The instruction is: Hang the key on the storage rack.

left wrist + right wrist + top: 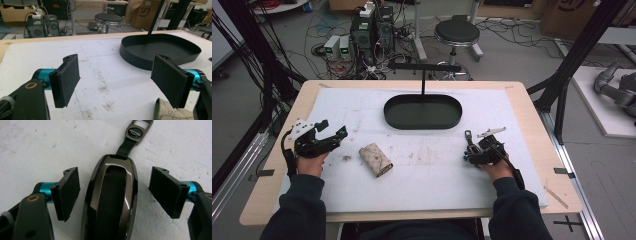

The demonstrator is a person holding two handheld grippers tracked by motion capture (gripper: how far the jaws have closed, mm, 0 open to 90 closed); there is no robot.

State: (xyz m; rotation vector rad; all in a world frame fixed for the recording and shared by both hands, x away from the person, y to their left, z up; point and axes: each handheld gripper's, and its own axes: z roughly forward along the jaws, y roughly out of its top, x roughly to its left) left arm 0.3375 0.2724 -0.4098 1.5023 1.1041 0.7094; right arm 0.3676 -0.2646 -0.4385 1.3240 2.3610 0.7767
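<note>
Low in the right gripper view, the right gripper [113, 195] straddles a glossy bronze-and-black oval key fob [111, 202] lying on white foam, jaws apart and not touching, probably lined up to grasp. The left gripper [120, 80] is open and empty.

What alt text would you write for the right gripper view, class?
A glossy dark key fob lies on the white mat between the right gripper's open black jaws, untouched by either pad. Its strap and metal tag point away.

A black oval tray [422, 120] sits at the far middle of the table [532, 130]; beyond it stands a round stool [456, 33], with computer boxes [371, 31] far left
</note>
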